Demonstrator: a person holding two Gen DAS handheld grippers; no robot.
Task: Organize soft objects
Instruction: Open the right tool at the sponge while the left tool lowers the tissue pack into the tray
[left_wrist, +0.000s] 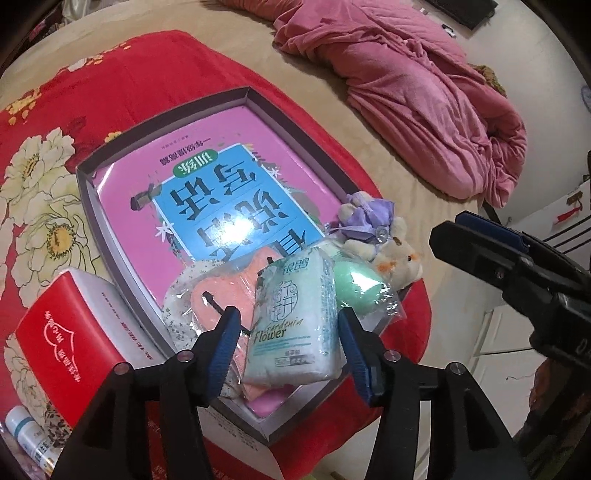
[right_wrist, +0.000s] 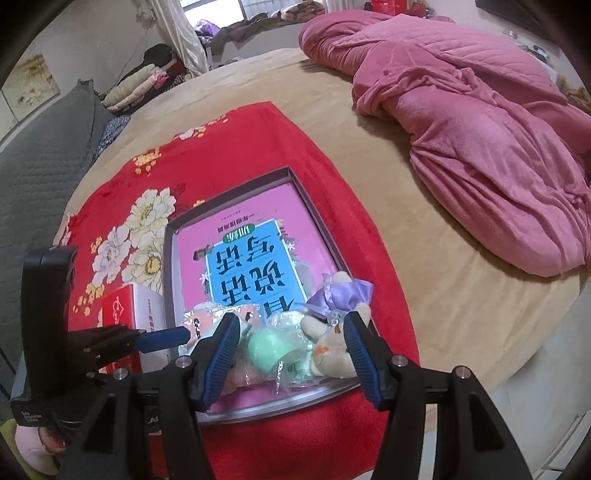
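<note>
Left gripper (left_wrist: 288, 347), jaws spread, straddles a tissue pack (left_wrist: 295, 317) without pinching it. Right gripper (right_wrist: 291, 350), jaws spread, hangs empty above a green bagged sponge (right_wrist: 264, 347) and plush toy (right_wrist: 332, 347). All 3 lie at the near end of a shallow box (left_wrist: 85, 192) on a red blanket (left_wrist: 122, 85).

Shallow grey box (right_wrist: 170, 266) on a red floral blanket (right_wrist: 229, 147), holding a pink-and-blue book (right_wrist: 251, 254) and, at its near end, soft items — a green ball in clear wrap (right_wrist: 264, 347), a cream plush toy (right_wrist: 332, 347) with a purple bow (right_wrist: 341, 293). Right gripper (right_wrist: 291, 350) above these, jaws apart, nothing clasped; left gripper (right_wrist: 162, 338) enters from the left beside a red-and-white carton (right_wrist: 127, 308). Beyond — tan bed cover (right_wrist: 332, 92) with a crumpled pink quilt (right_wrist: 480, 147).
</note>
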